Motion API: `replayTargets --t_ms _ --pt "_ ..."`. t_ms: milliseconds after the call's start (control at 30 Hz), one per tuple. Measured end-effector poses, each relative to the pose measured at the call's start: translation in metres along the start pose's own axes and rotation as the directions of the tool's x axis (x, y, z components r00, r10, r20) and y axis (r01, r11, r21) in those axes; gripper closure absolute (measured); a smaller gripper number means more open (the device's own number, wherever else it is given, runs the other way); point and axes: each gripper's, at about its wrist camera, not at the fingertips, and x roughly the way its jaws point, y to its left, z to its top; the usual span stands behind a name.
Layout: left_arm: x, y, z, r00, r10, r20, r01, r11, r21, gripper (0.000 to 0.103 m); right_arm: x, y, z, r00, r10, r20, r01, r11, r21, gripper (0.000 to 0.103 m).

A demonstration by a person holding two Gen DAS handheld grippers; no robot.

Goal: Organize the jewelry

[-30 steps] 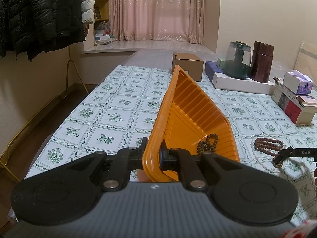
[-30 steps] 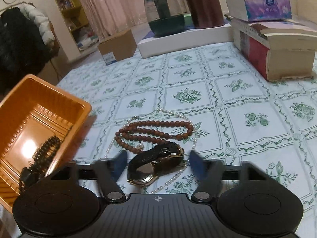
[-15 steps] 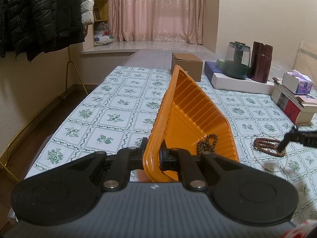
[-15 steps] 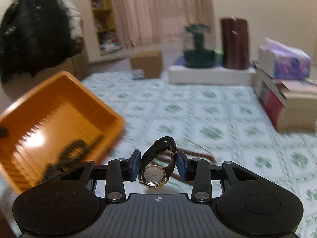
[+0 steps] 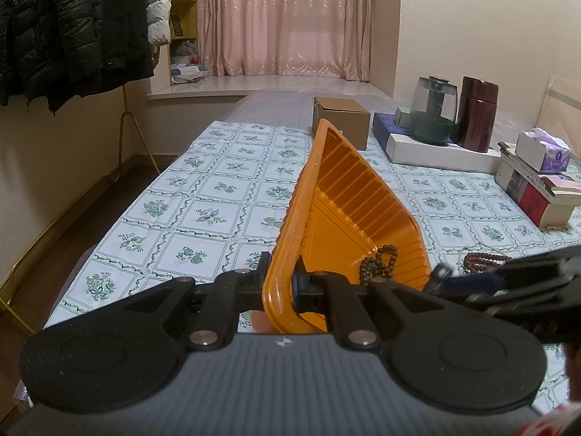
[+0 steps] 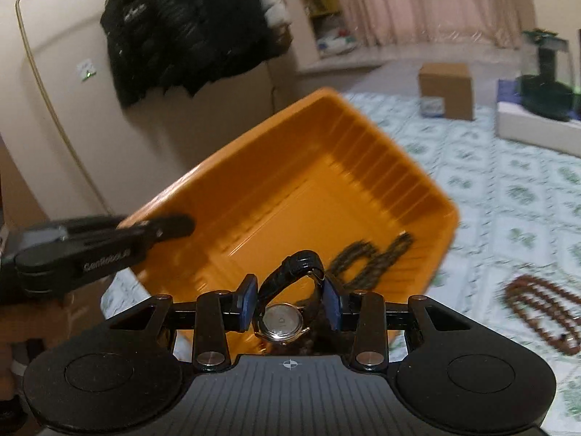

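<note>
My left gripper [image 5: 281, 283] is shut on the near wall of an orange plastic tray [image 5: 348, 203] and holds it tilted. A dark bead bracelet [image 5: 377, 265] lies in the tray's low corner. My right gripper [image 6: 288, 301] is shut on a black-strapped wristwatch [image 6: 283, 321] and holds it over the tray's near edge [image 6: 290, 200]. The right gripper also shows at the right of the left wrist view [image 5: 454, 279]. A brown bead necklace [image 6: 541, 309] with a pearl strand lies on the tablecloth to the right.
The table has a green floral cloth [image 5: 218, 200]. At the back stand a cardboard box [image 5: 343, 125], a glass jar [image 5: 434, 112] and a brown canister [image 5: 477, 112] on a white box. Books with a tissue pack [image 5: 543, 167] sit at the right. Coats [image 5: 69, 25] hang at the left.
My right gripper closed on the watch, lifted it off the cloth and carried it left, over the tilted tray. The left gripper and tray have stayed still.
</note>
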Motion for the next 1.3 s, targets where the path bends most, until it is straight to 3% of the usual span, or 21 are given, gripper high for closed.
replayTargets --t_ms 100,200,300,433,600,833,1067,1300 --pt "0.0 -0.001 0.0 1.0 -0.001 0.001 0.001 1.0 0.002 0.094 0.005 -0.001 -0.003 0.999 0.026 0.019 -0.027 0.999 0.032 0.057" --pt "0.001 0.0 -0.001 1.0 -0.003 -0.002 0.003 1.0 0.002 0.094 -0.011 -0.01 -0.003 0.994 0.012 0.108 -0.02 0.997 0.08 0.036" --pt "0.001 0.0 -0.001 1.0 -0.005 -0.002 0.005 1.0 -0.003 0.094 -0.029 -0.025 -0.002 0.985 -0.054 0.164 0.038 0.994 0.1 0.035" --pt "0.001 0.001 -0.001 1.0 -0.005 -0.001 0.005 1.0 -0.005 0.094 -0.056 -0.049 -0.017 0.96 -0.206 0.19 0.182 0.974 0.139 0.035" --pt "0.001 0.0 0.0 1.0 -0.006 -0.002 0.006 1.0 -0.005 0.094 -0.076 -0.081 -0.051 0.913 -0.386 0.134 0.356 0.912 0.202 0.035" --pt "0.001 0.0 0.0 1.0 -0.005 -0.002 0.005 1.0 -0.003 0.094 -0.09 -0.113 -0.09 0.863 -0.503 0.057 0.481 0.85 0.213 0.036" --pt "0.002 0.0 0.0 1.0 -0.002 -0.002 0.002 1.0 0.002 0.094 -0.08 -0.136 -0.091 0.846 -0.532 0.031 0.512 0.828 0.229 0.051" --pt "0.002 0.0 0.0 1.0 -0.001 -0.004 0.001 1.0 0.003 0.094 -0.064 -0.164 -0.082 0.811 -0.585 -0.001 0.562 0.778 0.282 0.077"
